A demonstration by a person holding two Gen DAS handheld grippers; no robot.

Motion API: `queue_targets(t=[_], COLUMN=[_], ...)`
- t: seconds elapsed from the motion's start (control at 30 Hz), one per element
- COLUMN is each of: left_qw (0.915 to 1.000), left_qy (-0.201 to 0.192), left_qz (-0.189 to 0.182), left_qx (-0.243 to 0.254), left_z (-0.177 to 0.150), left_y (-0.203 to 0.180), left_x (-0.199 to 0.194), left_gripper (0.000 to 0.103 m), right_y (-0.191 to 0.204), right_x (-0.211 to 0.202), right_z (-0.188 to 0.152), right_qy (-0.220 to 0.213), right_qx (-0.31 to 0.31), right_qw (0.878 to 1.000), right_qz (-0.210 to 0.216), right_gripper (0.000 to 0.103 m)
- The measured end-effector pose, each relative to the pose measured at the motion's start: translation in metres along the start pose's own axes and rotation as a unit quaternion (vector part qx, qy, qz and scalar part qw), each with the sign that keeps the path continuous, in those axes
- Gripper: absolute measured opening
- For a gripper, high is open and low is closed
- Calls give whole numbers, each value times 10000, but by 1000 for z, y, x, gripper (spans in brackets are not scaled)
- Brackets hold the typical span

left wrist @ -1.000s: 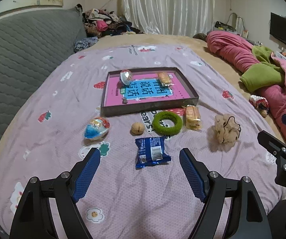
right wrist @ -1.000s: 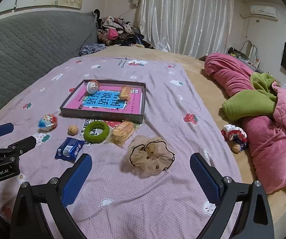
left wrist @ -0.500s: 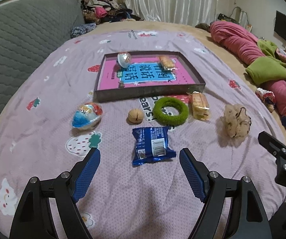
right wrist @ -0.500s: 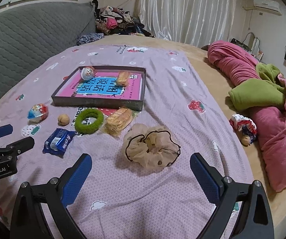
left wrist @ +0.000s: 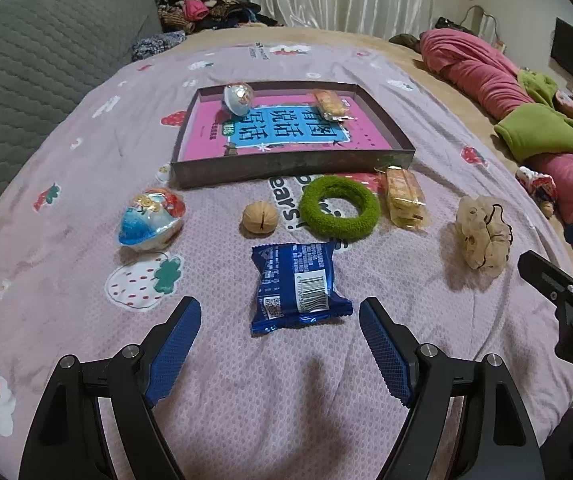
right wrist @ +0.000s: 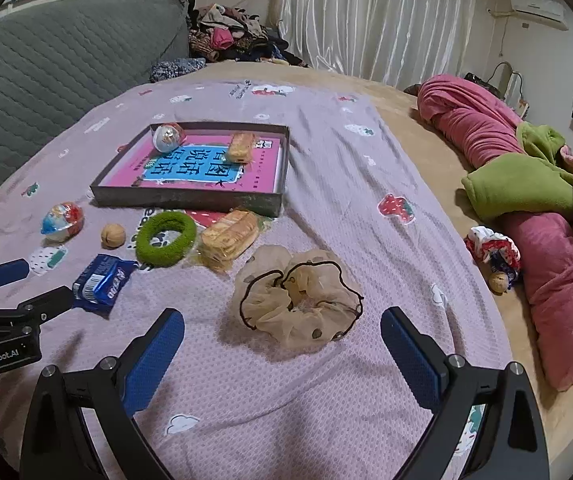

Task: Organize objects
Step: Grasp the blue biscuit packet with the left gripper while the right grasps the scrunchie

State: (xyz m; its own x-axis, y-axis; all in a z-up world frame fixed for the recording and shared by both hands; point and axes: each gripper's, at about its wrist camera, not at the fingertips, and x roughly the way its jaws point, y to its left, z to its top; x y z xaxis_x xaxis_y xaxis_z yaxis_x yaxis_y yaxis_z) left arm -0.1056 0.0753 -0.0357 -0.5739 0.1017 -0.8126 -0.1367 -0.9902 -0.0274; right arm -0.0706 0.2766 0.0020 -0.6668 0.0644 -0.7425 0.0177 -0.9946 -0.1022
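While I hold both tongs open and empty, the left gripper (left wrist: 280, 326) sits just short of the blue snack packet (left wrist: 296, 286) and the right gripper (right wrist: 282, 334) just short of the beige scrunchie (right wrist: 300, 300). Only a toy ball (left wrist: 239, 98) and one biscuit pack (left wrist: 329, 105) lie in the tray (left wrist: 286, 168). Six items remain on the bedspread near its front edge.
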Motion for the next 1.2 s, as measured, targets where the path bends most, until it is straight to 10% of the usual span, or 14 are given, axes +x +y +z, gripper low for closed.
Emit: queue_targets(t=[1.2], left_qw=[9988], left_qy=[484], left_qz=[-47], left_qx=[-111], left_z=[19], left_y=[-2], left_x=[80], left_gripper=[83], right_y=[-6], right_x=[94], right_z=[7], right_qy=[574], right_qx=[-57], right_qw=[9978], right_qz=[-318], right_gripper=[100])
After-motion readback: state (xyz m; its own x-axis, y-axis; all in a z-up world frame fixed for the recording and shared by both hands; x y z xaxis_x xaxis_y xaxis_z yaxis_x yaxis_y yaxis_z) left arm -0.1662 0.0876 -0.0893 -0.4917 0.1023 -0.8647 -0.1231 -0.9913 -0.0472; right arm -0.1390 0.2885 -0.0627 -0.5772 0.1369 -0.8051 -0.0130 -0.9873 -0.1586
